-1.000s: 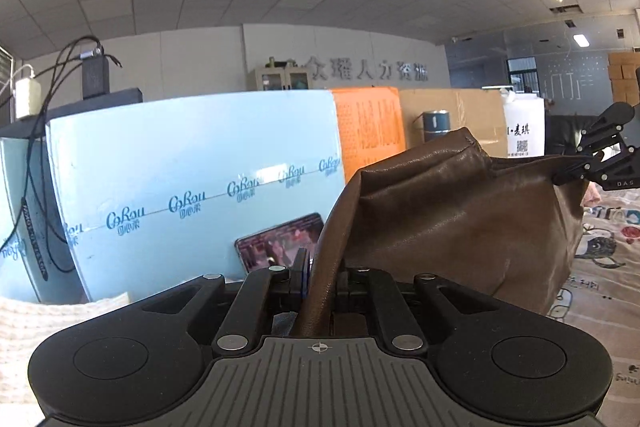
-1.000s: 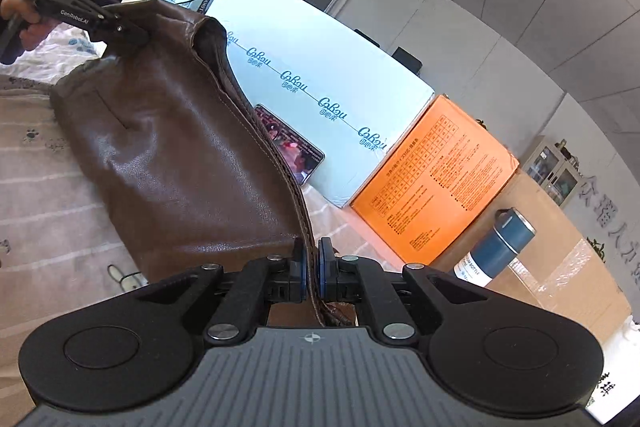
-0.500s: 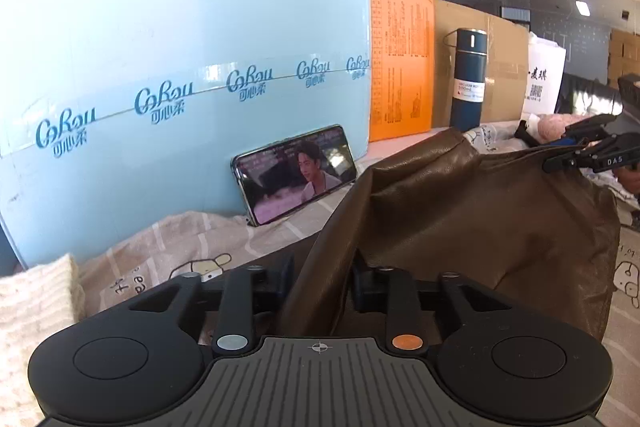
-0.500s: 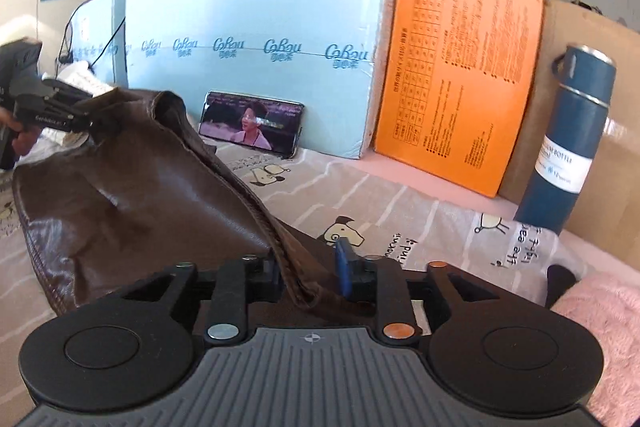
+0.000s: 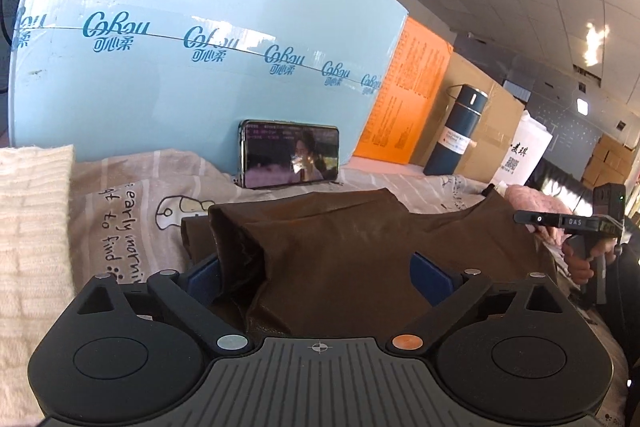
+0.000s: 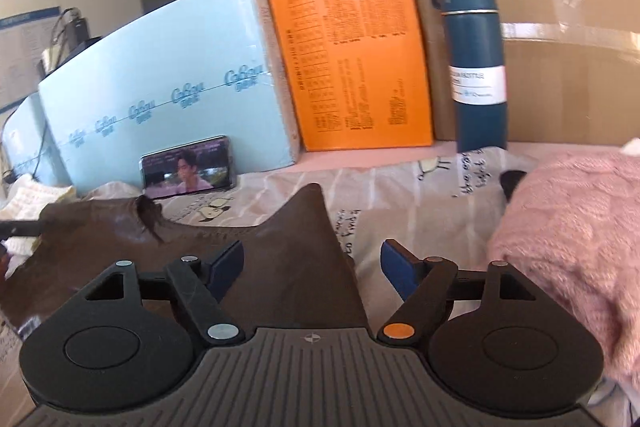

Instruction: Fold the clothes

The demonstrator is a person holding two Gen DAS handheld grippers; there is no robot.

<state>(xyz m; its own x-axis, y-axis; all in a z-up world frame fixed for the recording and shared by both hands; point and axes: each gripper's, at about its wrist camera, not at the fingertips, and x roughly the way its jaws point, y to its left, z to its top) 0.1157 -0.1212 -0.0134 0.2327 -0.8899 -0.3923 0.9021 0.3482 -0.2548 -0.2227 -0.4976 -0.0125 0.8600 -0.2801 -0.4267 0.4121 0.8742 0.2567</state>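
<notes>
Hovering low over the bedsheet [image 5: 120, 227], both grippers have their jaws spread wide, gripping nothing. Right under the left gripper [image 5: 316, 275] lies the brown leather garment [image 5: 360, 247], a bunched fold of it sitting between the blue pads [image 5: 204, 277] without being pinched. Over on the right gripper [image 6: 312, 267], same story: a pointed corner of the brown garment pokes up between the parted fingers, loose on the sheet. So the garment is laid down flat-ish ahead of both tools, and this looks like the release at the end of one fold, hands free!

Next up, I'd say, is picking a fresh edge. The left side is lumpy, so a re-grab there would want a clean pinch on a single layer, then a smooth carry across to the other side.

Beyond the garment, a phone [image 5: 290, 155] leans against the pale blue box [image 5: 200, 27] straight ahead of the left gripper. Ahead and right of the right gripper stand an orange carton [image 6: 352, 59] and a dark blue flask [image 6: 476, 63], with a pink fluffy garment [image 6: 568, 239] close on its right. A cream knit [image 5: 32, 227] sits left of the left gripper.
</notes>
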